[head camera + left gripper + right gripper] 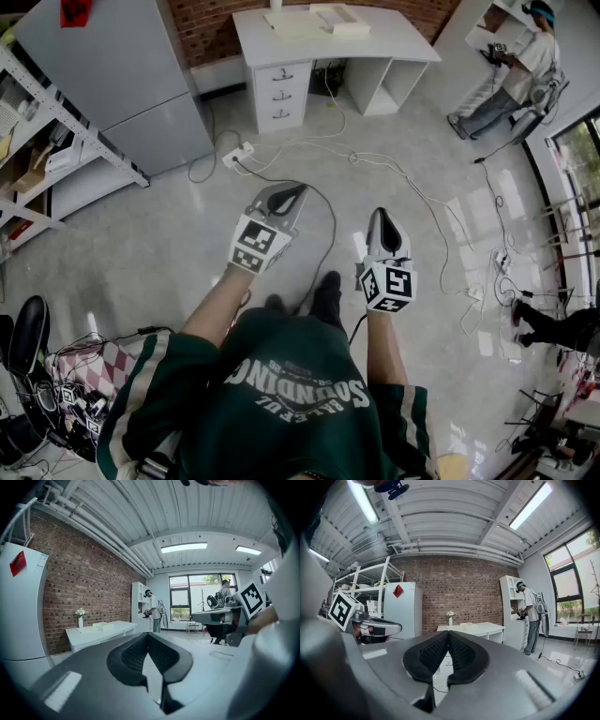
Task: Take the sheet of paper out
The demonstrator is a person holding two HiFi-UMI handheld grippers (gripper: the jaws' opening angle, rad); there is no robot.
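I hold both grippers out level over the floor, well short of a white desk (281,45). Flat pale sheets (298,21) and a shallow box (342,19) lie on the desk's top. My left gripper (298,190) is shut, its dark ribbed pads meeting with nothing between them (148,635). Beside it my right gripper (380,214) is also shut and empty (449,633). The desk (101,632) shows far off in the left gripper view, against a brick wall. In the right gripper view the desk (476,629) carries a small flower vase (450,618).
A grey refrigerator (122,75) stands left of the desk, and a metal shelf rack (37,141) is at the far left. Cables and a power strip (236,155) trail over the glossy floor. A person (520,70) works at the far right, by a white cabinet.
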